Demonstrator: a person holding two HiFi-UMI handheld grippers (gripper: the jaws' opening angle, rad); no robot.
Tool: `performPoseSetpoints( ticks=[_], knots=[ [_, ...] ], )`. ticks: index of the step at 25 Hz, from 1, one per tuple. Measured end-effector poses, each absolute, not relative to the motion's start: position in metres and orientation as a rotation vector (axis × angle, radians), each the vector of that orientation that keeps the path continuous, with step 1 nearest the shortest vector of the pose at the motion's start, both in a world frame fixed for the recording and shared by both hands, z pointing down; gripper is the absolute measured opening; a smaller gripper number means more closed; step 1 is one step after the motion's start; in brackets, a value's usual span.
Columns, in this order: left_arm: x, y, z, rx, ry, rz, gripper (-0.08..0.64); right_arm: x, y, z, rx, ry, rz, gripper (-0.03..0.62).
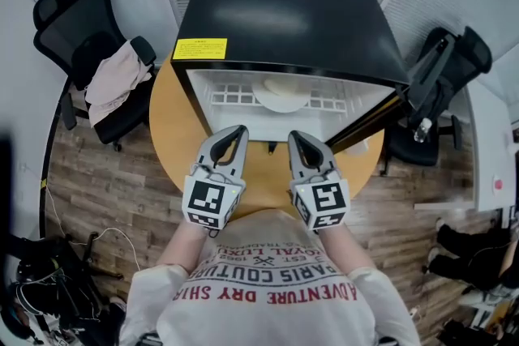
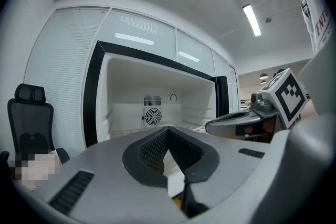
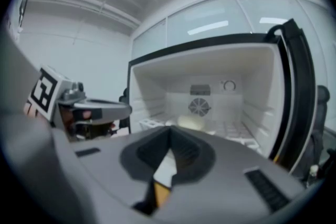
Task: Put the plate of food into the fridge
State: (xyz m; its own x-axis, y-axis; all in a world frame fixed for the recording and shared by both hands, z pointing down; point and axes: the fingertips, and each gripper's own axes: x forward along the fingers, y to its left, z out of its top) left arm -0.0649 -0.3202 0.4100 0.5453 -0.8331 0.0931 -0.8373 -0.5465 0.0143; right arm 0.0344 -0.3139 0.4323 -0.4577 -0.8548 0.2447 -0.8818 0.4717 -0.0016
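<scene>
A black mini fridge (image 1: 284,12) stands open on a round wooden table (image 1: 172,134), its door (image 1: 375,119) swung out to the right. Inside, a white plate of pale food (image 1: 281,96) rests on the white wire shelf (image 1: 227,97). The right gripper view shows the food (image 3: 191,122) deep in the white interior, below the rear fan. My left gripper (image 1: 240,130) and right gripper (image 1: 293,136) hover side by side just in front of the opening. Both are shut with nothing held. Each gripper view shows its own jaws meeting at the tip, left gripper (image 2: 168,129) and right gripper (image 3: 169,129).
A black office chair (image 1: 89,53) draped with a pinkish cloth stands left of the table. Another black chair (image 1: 442,77) is at the right, close behind the open door. Cables and dark gear (image 1: 49,271) lie on the wood floor at lower left.
</scene>
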Motion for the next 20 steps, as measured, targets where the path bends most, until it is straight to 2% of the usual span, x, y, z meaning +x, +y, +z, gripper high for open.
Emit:
performPoseSetpoints(
  ticks=[20],
  knots=[
    [-0.0683,-0.3246,0.4165,2.642,-1.519,0.141,0.023,0.034,-0.3101,0.43,1.498,-2.475,0.172,0.028]
  ],
)
